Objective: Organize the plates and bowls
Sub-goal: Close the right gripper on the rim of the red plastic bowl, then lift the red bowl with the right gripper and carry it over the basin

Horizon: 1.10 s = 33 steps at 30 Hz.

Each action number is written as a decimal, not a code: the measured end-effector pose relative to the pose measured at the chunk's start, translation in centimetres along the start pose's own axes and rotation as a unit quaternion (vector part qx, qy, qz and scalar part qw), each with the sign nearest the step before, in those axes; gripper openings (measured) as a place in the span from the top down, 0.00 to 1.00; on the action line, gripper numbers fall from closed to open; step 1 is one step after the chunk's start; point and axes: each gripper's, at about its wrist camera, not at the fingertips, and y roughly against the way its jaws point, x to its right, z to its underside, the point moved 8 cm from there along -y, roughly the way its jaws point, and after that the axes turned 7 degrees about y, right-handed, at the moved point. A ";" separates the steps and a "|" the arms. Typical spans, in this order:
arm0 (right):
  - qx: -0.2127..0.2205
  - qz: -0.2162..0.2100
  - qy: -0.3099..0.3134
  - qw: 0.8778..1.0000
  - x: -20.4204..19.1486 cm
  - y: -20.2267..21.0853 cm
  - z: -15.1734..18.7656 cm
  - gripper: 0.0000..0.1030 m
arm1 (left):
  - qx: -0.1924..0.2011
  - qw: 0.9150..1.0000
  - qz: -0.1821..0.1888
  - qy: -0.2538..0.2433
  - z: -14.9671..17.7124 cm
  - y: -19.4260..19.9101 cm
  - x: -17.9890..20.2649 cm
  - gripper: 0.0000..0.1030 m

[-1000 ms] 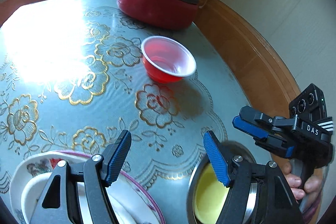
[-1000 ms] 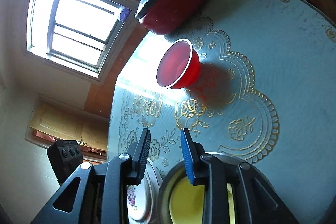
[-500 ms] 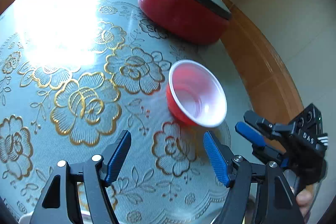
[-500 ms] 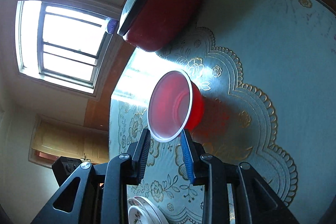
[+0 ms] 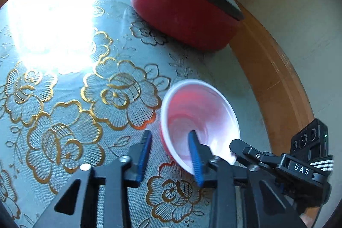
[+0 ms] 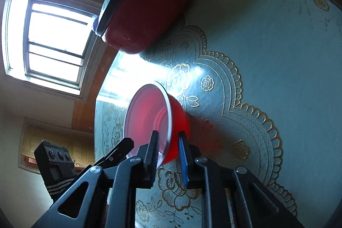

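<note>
Two claws meet on one red bowl (image 5: 199,125), lower centre of frame, on the lace-covered counter (image 5: 64,78). The left claw (image 5: 171,155) has just been closing, its fingers straddling the near rim; whether they press is unclear. The right claw (image 6: 168,153) has just clamped the opposite rim. A red lidded pot (image 5: 186,12) sits upper right.

Round table (image 5: 275,87) with a wooden rim, covered by a pale blue cloth (image 5: 64,82) patterned with gold flowers; strong glare falls on its far side. A red pot (image 5: 181,14) with a grey lid stands at the far edge. A red bowl (image 5: 198,121) with a white rim sits nearer, well apart from the pot.
</note>
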 end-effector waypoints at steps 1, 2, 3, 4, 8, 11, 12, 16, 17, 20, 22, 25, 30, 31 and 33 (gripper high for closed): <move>-0.001 0.001 0.008 1.000 -0.3 0.1 0.2 0.90 | -0.001 1.000 0.005 -0.005 0.3 0.1 0.3 0.76; -0.002 0.002 0.015 1.000 -0.6 0.4 0.3 0.91 | 0.003 1.000 0.005 -0.013 0.7 0.5 0.6 0.76; -0.003 0.002 0.021 1.000 -1.0 0.6 0.5 0.91 | 0.008 1.000 0.003 -0.023 1.0 0.9 0.9 0.76; -0.002 0.002 0.026 1.000 -1.4 0.8 0.6 0.91 | 0.013 0.999 0.001 -0.031 1.2 1.4 1.1 0.76; 0.000 0.003 0.039 0.999 -2.3 1.6 1.1 0.91 | 0.021 0.999 0.010 -0.049 2.1 3.3 2.1 0.76; -0.003 0.007 0.038 0.999 -2.4 2.1 1.8 0.91 | 0.020 0.998 0.006 -0.055 2.9 4.0 2.6 0.76; -0.002 0.007 0.043 0.999 -2.5 2.4 2.1 0.91 | 0.021 0.998 0.006 -0.061 3.3 4.4 2.8 0.76; -0.011 0.012 0.045 0.999 -1.9 3.5 3.8 0.91 | 0.006 0.997 0.012 -0.073 5.8 5.2 3.2 0.76; -0.013 0.012 0.045 0.999 -1.5 3.9 4.4 0.91 | 0.004 0.997 0.014 -0.078 6.3 5.4 3.4 0.76; -0.021 0.010 0.034 0.999 -0.6 4.6 5.7 0.91 | -0.011 0.996 0.020 -0.086 8.3 5.8 3.7 0.76; -0.023 0.008 0.029 0.999 0.0 5.3 6.4 0.91 | -0.017 0.995 0.020 -0.092 9.4 6.0 3.8 0.73; -0.027 0.011 0.022 0.999 1.0 5.8 7.2 0.91 | -0.015 0.995 0.018 -0.097 10.3 6.3 3.8 0.58; -0.028 0.014 -0.002 1.000 2.4 6.1 7.7 0.87 | 0.000 0.996 0.000 -0.088 10.1 6.3 3.1 0.54; -0.027 0.012 -0.008 1.000 2.6 6.1 7.7 0.81 | 0.001 0.996 -0.003 -0.087 10.0 6.2 3.0 0.54; -0.023 0.016 -0.014 1.000 3.1 6.3 7.7 0.76 | 0.005 0.997 -0.005 -0.082 9.4 5.8 2.9 0.55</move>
